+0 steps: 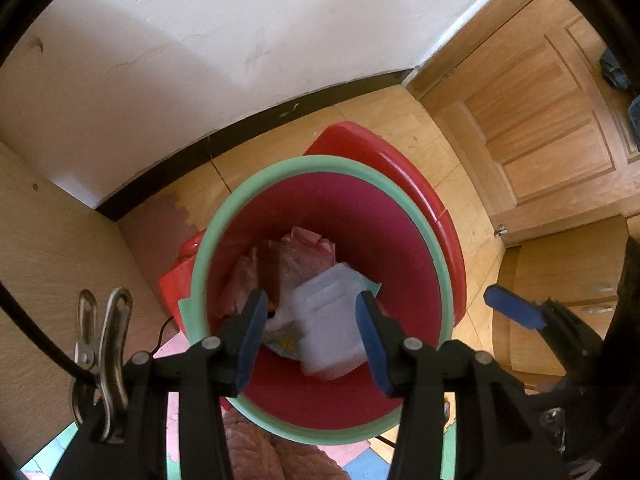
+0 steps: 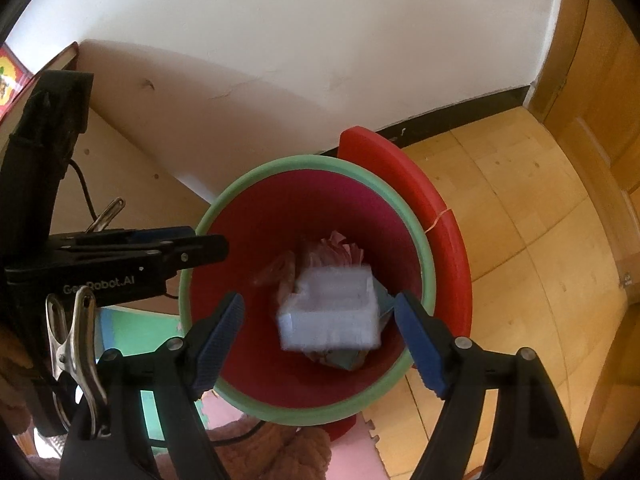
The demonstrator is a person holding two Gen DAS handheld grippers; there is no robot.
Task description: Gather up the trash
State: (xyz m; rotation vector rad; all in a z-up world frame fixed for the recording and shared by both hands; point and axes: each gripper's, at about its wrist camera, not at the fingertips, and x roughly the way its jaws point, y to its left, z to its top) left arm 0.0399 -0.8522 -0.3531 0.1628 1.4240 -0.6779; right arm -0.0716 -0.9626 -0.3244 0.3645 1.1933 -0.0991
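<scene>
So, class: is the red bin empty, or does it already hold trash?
Holds trash: inside the red bin, a translucent plastic container lies on crumpled pink bags.

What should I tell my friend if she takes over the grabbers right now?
Left gripper: open, empty, over the bin.
Right gripper: open, empty, over the bin too.
Red bin with the green rim: on the floor by the wall. The white plastic container is inside, blurred in the right view, on pink wrappers.
Done: the container is in the bin.
Left: nothing more to pick up shows here; look around.
</scene>
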